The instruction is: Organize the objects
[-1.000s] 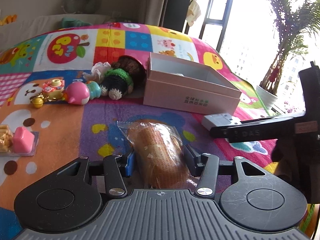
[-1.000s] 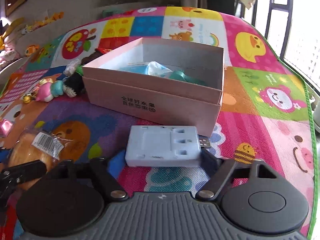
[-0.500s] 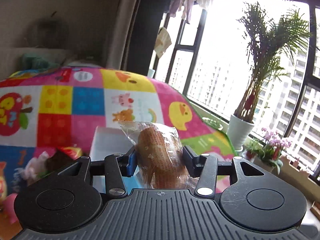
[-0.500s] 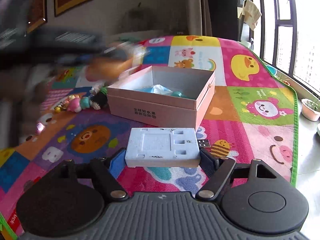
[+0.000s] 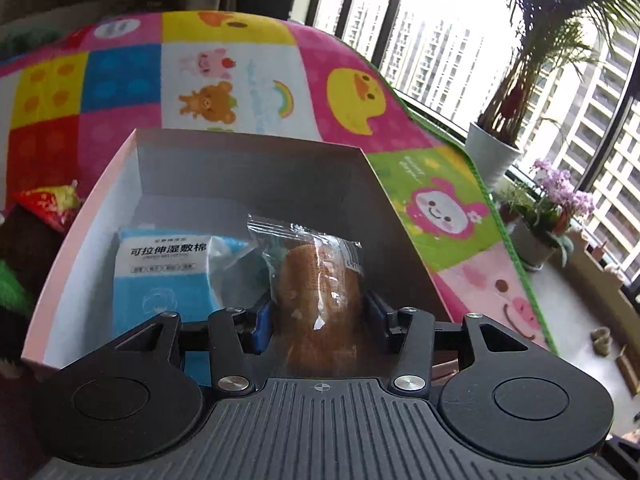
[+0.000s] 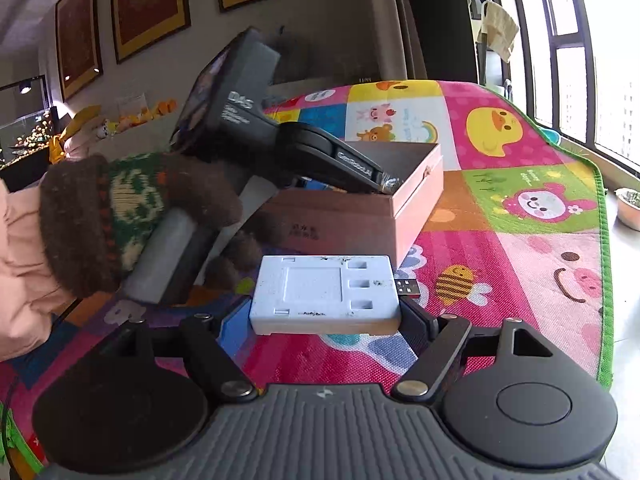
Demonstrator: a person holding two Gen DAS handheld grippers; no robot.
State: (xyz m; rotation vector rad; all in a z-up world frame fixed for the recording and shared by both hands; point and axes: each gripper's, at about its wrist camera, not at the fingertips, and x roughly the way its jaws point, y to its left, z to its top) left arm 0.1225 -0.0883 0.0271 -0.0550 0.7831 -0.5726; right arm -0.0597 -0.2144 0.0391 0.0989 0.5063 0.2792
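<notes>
My left gripper (image 5: 320, 316), clamped on the wrapped bread (image 5: 320, 292), now hangs over the pink box (image 5: 80, 216) instead of the mat; right gripper (image 6: 326, 312) still pinches the white adapter (image 6: 324, 294), box ahead.

Potted palm (image 5: 496, 152), framed pictures (image 6: 148, 4)

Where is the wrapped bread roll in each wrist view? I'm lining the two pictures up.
Left wrist view: the wrapped bread roll sits low at centre, clamped between the left gripper fingers, over the open pink box.
Right wrist view: only a crinkle of its wrapper shows at the box rim, centre.
Shared landmark: the pink box.
</notes>
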